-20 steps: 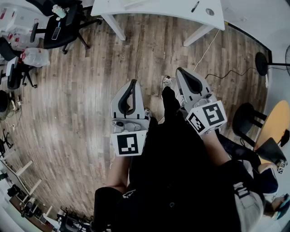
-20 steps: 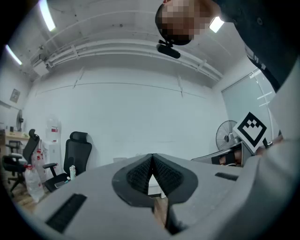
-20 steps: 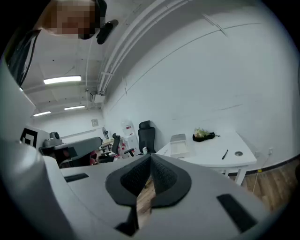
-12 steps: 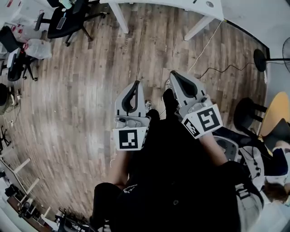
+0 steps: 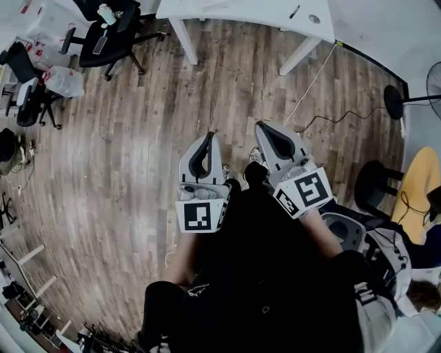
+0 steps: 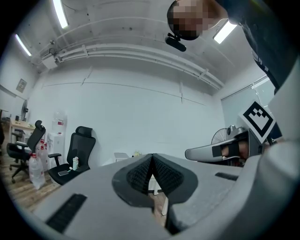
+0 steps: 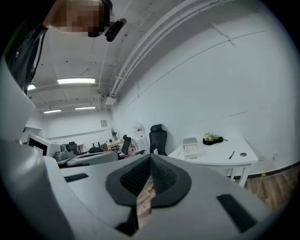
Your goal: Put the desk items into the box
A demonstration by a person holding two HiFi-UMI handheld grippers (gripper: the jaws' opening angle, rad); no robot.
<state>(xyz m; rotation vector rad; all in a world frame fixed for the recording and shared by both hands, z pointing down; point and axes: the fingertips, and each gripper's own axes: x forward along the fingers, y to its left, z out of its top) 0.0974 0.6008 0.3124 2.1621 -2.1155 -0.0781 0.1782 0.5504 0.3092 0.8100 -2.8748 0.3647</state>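
The left gripper (image 5: 208, 138) and right gripper (image 5: 262, 127) are hanging closed and empty mid-frame, risking shoving the pen (image 5: 295, 11) off the desk (image 5: 234, 8) at the top if arriving unopened.

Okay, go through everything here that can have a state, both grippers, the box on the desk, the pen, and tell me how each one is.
Left gripper: shut, holding nothing.
Right gripper: shut, holding nothing.
Box: standing on the white desk, looks open on top.
Pen: lying flat on the desk, untouched.
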